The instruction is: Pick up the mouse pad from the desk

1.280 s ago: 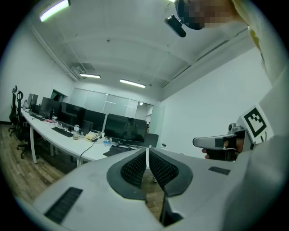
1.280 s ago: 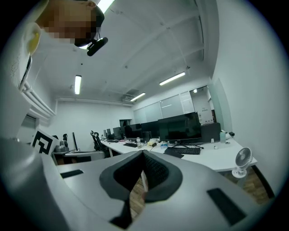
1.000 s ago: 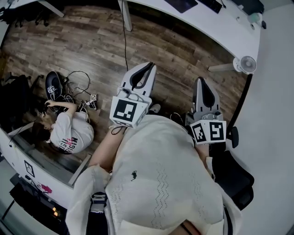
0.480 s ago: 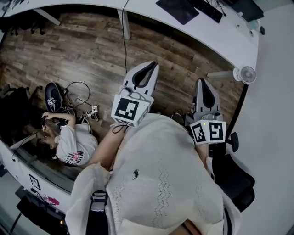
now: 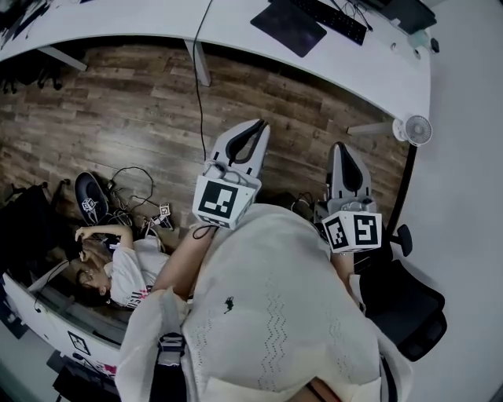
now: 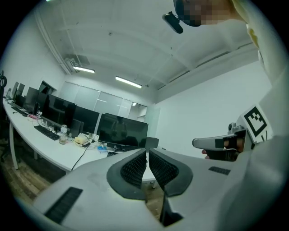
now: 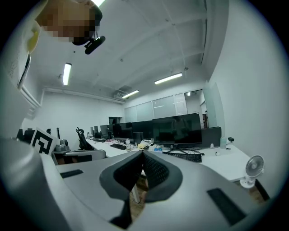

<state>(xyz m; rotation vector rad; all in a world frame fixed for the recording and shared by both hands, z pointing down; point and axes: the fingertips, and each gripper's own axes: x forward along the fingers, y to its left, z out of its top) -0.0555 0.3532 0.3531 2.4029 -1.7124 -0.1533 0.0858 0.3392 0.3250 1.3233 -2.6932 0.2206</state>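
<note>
The dark mouse pad (image 5: 288, 25) lies flat on the white curved desk (image 5: 157, 20) at the top of the head view, just left of a black keyboard (image 5: 334, 16). My left gripper (image 5: 255, 126) is held out over the wood floor, well short of the desk, jaws shut and empty. My right gripper (image 5: 342, 148) is level with it to the right, also shut with nothing in it. In the left gripper view the pads (image 6: 135, 164) meet edge to edge. The right gripper view shows its pads (image 7: 153, 170) pressed together, with the keyboard (image 7: 183, 156) beyond them.
A person (image 5: 118, 271) sits on the floor at the left among cables (image 5: 134, 169) and a dark shoe (image 5: 89, 200). A small white fan (image 5: 415, 129) stands by the desk's right end. A black office chair (image 5: 405, 302) is close behind on the right. Monitors (image 7: 180, 128) line the desk.
The head view has slid toward the desk, so the mouse pad and keyboard show more fully at the top. Both grippers stay shut and side by side.
</note>
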